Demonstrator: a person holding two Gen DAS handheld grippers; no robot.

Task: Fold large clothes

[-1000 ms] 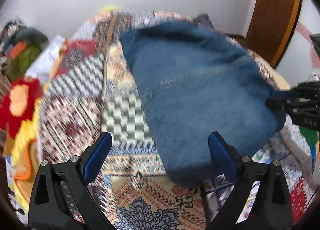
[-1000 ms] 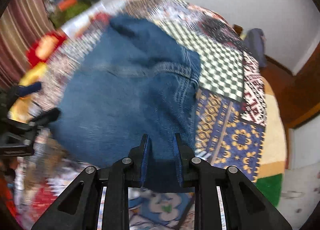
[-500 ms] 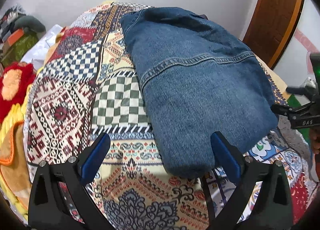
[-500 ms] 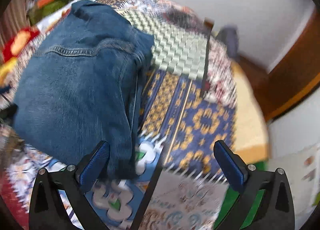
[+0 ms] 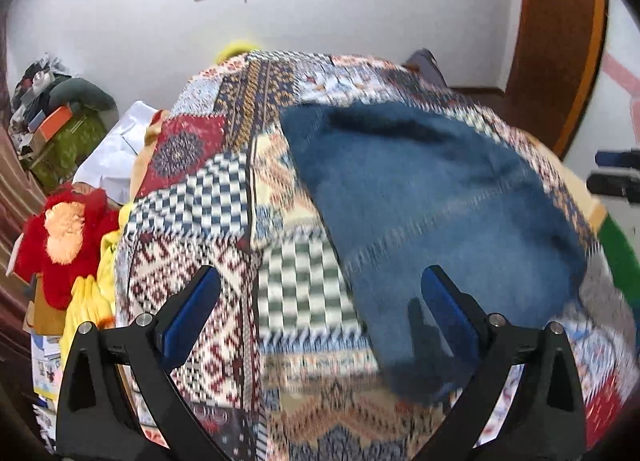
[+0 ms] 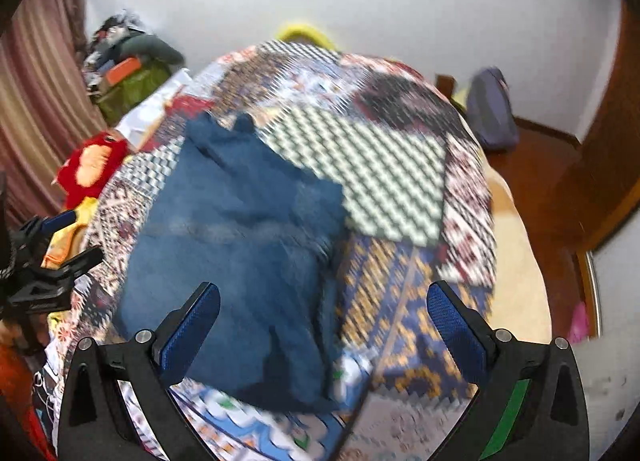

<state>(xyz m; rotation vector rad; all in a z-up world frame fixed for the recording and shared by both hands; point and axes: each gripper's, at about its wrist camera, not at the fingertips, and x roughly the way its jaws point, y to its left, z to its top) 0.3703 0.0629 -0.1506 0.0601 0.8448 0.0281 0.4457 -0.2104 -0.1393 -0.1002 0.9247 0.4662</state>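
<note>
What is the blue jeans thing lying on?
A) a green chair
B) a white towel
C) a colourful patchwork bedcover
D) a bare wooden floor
C: the folded jeans lie flat on the patterned patchwork bedcover, with neither open gripper holding them.

The room is evenly and softly lit; the white wall [image 5: 360, 21] ahead of both grippers is bright without glare. Motion blur smears the patchwork bedspread [image 5: 208, 221] and the folded jeans [image 5: 440, 221] beyond the fingers in both views, while the fingers themselves stay sharp. A faint finger shadow falls on the denim. Fisheye bending curves the bed and darkens the corners.
</note>
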